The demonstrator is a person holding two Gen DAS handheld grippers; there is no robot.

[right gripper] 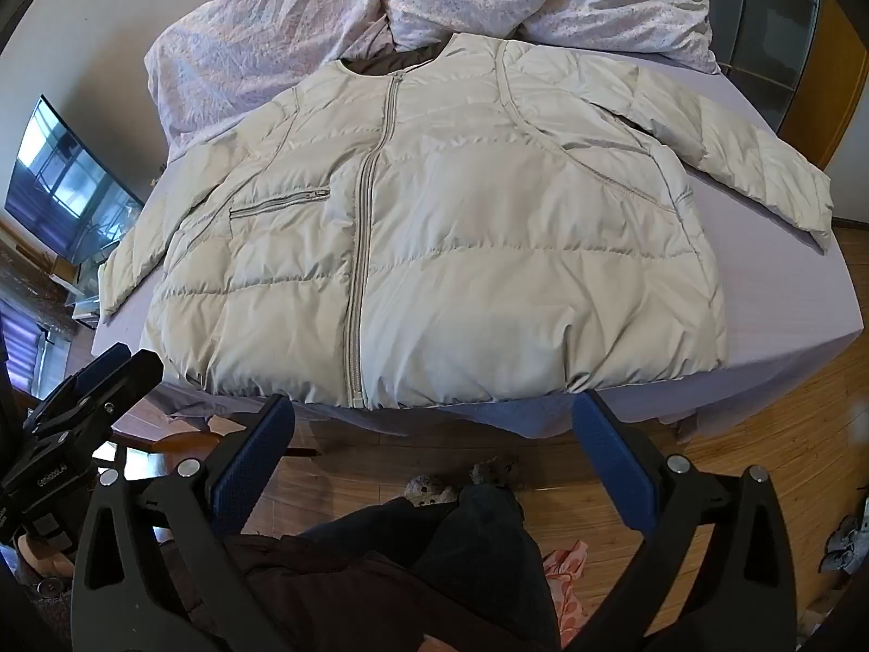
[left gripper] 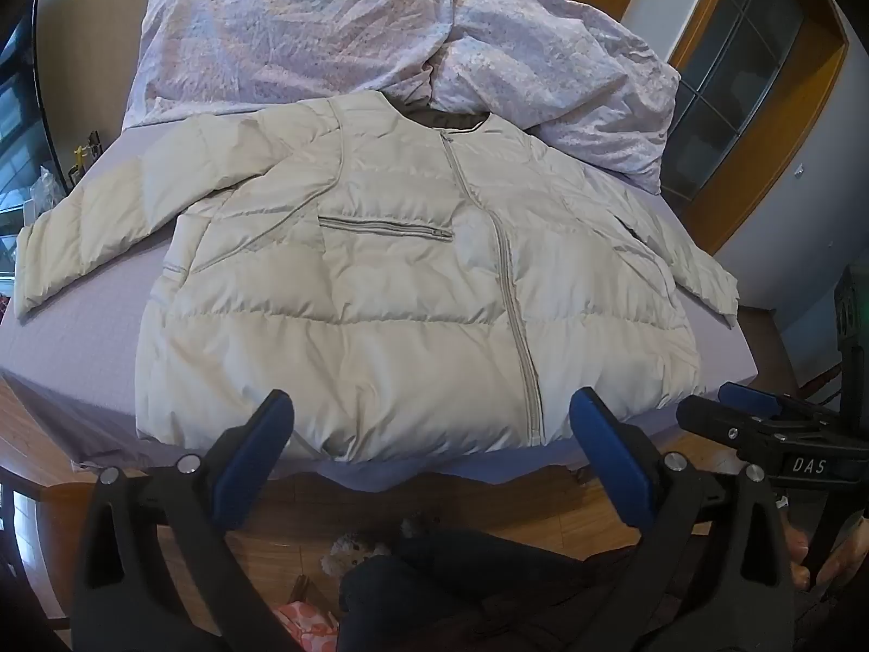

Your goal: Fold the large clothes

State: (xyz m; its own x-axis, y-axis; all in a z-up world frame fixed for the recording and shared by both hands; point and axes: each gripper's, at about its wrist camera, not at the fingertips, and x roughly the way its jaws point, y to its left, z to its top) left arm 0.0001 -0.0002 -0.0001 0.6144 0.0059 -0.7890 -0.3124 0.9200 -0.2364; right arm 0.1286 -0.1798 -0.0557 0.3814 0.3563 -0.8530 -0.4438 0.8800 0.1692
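A cream puffer jacket (left gripper: 380, 282) lies flat and zipped on the lilac bed sheet (left gripper: 70, 337), front up, both sleeves spread out to the sides, hem at the bed's near edge. It also shows in the right wrist view (right gripper: 461, 250). My left gripper (left gripper: 432, 424) is open and empty, hovering just above the hem near the zipper's bottom. My right gripper (right gripper: 434, 424) is open and empty, just off the bed's edge below the hem. The right gripper also shows at the right of the left wrist view (left gripper: 760, 424).
A crumpled floral duvet (left gripper: 380, 38) lies behind the jacket's collar. The bed sheet (right gripper: 787, 293) ends at the near edge over a wooden floor (right gripper: 760, 434). A TV (right gripper: 65, 185) stands at the left. The person's legs and slippers (right gripper: 461, 489) are below the grippers.
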